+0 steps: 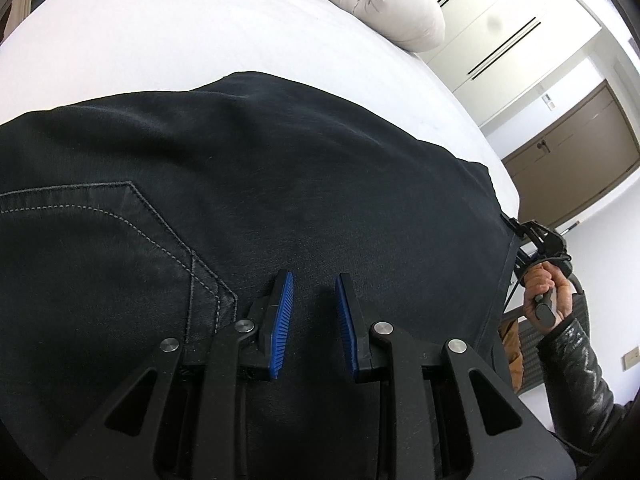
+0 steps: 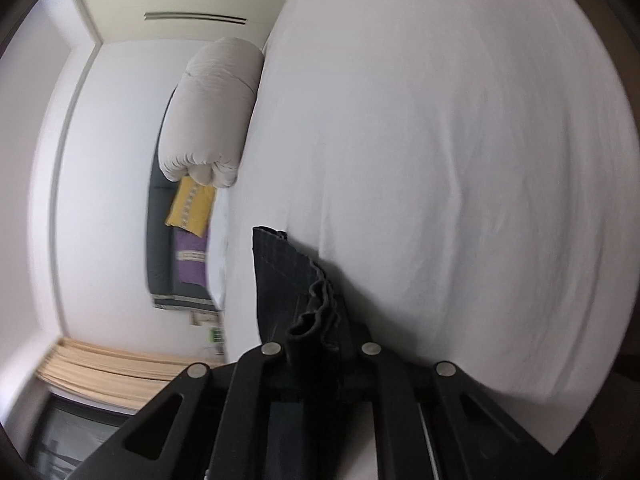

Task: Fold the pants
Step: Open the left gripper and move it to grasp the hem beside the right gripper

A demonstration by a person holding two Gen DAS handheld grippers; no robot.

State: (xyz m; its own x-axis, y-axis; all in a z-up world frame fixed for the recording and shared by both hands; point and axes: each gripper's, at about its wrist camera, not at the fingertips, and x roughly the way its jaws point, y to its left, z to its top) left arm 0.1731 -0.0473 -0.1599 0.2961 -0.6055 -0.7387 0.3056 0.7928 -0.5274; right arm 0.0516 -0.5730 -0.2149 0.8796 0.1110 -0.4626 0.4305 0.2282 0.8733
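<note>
White bed sheet (image 1: pixel 200 40) fills the frame, rolled beige duvet (image 1: pixel 376 4) at top centre, white wardrobe doors (image 1: pixel 512 36) upper right, brown door (image 1: pixel 576 160) at right edge. Dark pants (image 1: pixel 280 184) spread across middle and lower left, back pocket (image 1: pixel 100 240) at left. My left gripper (image 1: pixel 314 316) over them, blue pads (image 1: pixel 282 320) apart, holding nothing. My right gripper (image 2: pixel 320 344) clamps a bunched pants edge, bottom centre of the right wrist view. No containers.
</note>
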